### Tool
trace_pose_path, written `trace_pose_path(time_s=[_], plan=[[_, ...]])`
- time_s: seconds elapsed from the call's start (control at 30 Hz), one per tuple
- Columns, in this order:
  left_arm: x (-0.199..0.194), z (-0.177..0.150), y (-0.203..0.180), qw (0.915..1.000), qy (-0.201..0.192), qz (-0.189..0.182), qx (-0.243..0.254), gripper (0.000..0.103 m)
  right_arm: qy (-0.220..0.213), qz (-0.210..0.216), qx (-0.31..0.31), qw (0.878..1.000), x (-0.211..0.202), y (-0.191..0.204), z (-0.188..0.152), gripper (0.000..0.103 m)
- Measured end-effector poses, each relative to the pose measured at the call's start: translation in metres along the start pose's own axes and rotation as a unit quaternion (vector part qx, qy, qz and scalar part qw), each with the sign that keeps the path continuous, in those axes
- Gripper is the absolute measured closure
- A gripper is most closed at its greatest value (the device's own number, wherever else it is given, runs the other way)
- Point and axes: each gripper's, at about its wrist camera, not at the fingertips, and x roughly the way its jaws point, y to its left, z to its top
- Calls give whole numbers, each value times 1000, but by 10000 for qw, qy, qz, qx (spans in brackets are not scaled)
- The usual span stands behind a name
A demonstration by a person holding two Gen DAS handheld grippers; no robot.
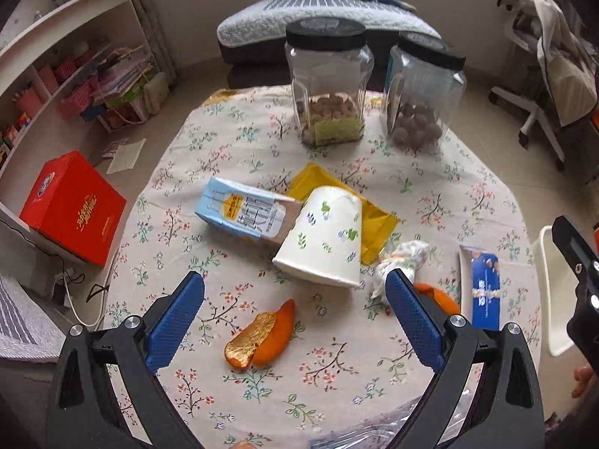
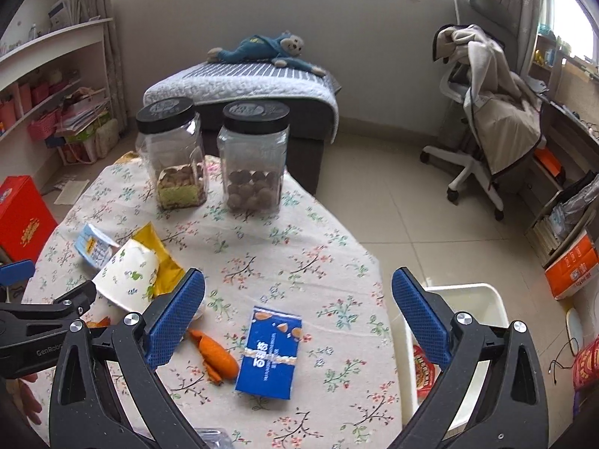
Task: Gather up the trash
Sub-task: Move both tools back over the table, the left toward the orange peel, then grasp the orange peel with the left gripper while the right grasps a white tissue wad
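Both grippers, left (image 1: 295, 292) and right (image 2: 298, 295), hang wide open and empty above the table (image 1: 232, 134); trash lies scattered there, the paper cup (image 1: 322, 235) leaning on the milk carton (image 1: 243, 211); a careless grab may roll it off the edge.

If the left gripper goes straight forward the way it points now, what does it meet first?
Probably the tipped paper cup, which lies straight ahead between the open fingers of the left gripper. The orange peel lies nearer but lower; depth is unclear.
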Motion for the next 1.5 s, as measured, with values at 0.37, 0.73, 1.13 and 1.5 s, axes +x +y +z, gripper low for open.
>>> trace_pose_path(time_s=[0.37, 0.73, 1.13, 1.5], plan=[[79, -44, 37, 9878, 1504, -187, 373, 9, 1747, 1415, 829, 9709, 71, 12, -15, 7], [92, -73, 32, 9864, 1449, -263, 724, 18, 2184, 1729, 902, 9562, 104, 60, -29, 7], [67, -80, 64, 9910, 1207, -484, 319, 85, 2383, 1630, 856, 9536, 129, 82, -39, 33], [24, -52, 74, 9967, 586, -552, 74, 85, 2083, 1745, 514, 9610, 123, 91, -33, 64]])
